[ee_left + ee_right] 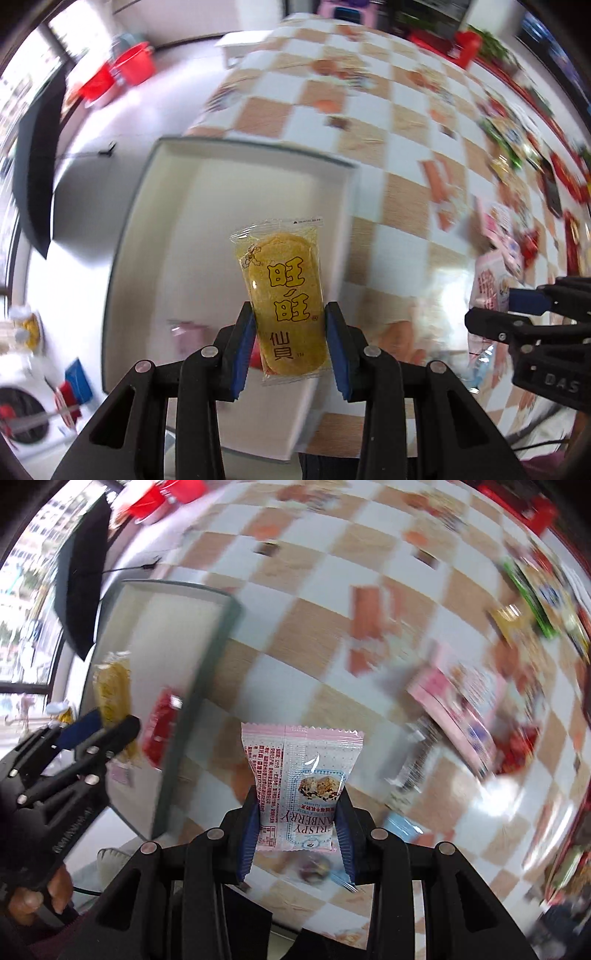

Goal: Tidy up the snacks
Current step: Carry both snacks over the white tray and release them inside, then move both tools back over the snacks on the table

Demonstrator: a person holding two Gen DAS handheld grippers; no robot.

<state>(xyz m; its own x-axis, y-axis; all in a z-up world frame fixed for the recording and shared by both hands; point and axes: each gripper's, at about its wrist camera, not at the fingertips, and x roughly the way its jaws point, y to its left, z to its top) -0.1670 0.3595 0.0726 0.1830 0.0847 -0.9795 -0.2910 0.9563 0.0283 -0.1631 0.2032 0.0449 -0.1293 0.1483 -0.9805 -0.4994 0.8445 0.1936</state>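
My left gripper is shut on a yellow rice cracker packet and holds it above the white box with the grey rim. My right gripper is shut on a pink cranberry crisp packet over the checkered tablecloth, right of the box. The right gripper also shows at the right edge of the left wrist view. The left gripper with its yellow packet shows in the right wrist view. A red packet and a pink one lie in the box.
Several loose snack packets and a pink carton lie blurred on the right of the table. A black umbrella and red tubs stand on the floor beyond the box. The table's near edge is close to me.
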